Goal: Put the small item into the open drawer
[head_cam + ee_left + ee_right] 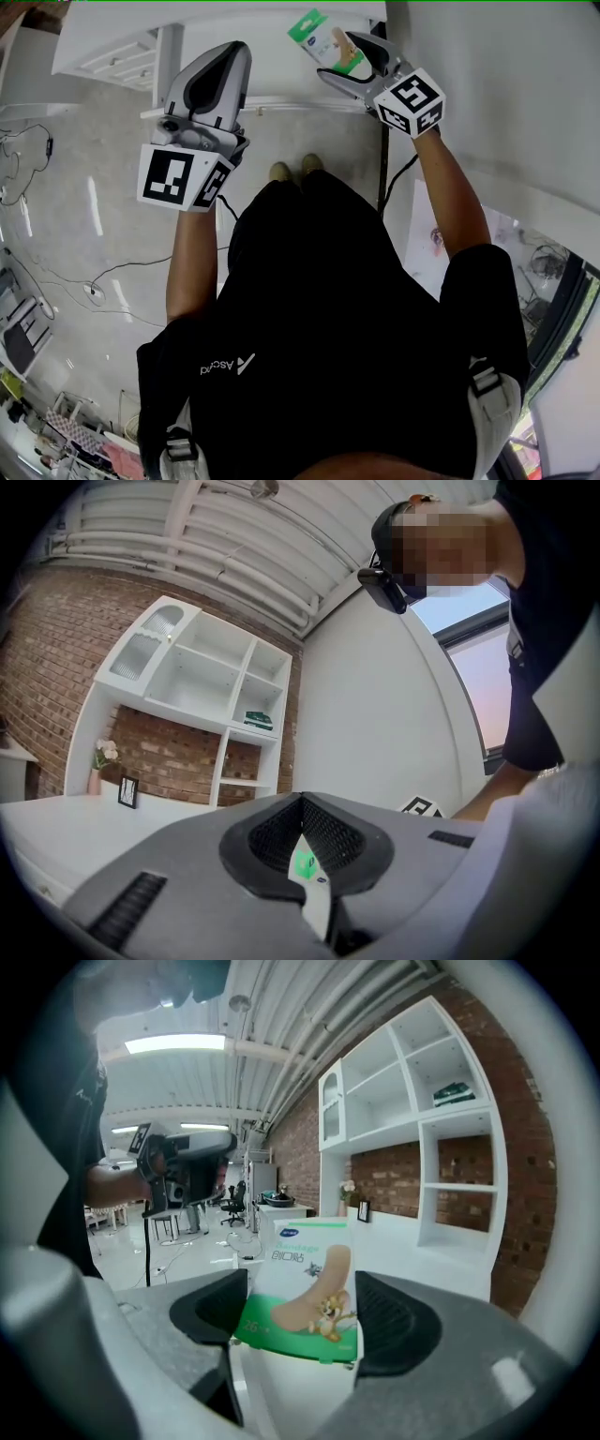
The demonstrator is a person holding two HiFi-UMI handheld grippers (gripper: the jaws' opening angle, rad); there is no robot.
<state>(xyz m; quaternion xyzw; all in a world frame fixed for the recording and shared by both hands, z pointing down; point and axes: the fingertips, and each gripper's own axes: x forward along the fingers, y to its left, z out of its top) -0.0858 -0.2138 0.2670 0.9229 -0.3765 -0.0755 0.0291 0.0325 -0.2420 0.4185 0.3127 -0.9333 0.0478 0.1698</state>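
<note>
The small item is a white-and-green bandage box (323,39) with a cartoon plaster printed on it. My right gripper (336,56) is shut on it and holds it above the white cabinet top (262,70). In the right gripper view the box (305,1293) stands upright between the two dark pads. My left gripper (220,56) is to the left of it at about the same height, its jaws together and nothing in them. Through the slit in the left gripper (305,829), a sliver of the box (303,862) shows. White drawer fronts (122,58) sit at the far left; no drawer's inside is visible.
A white shelf unit (202,682) hangs on a brick wall above the counter, also seen in the right gripper view (422,1119). Cables (94,281) trail over the grey floor at the left. A black upright (382,159) stands by the person's shoes (295,169).
</note>
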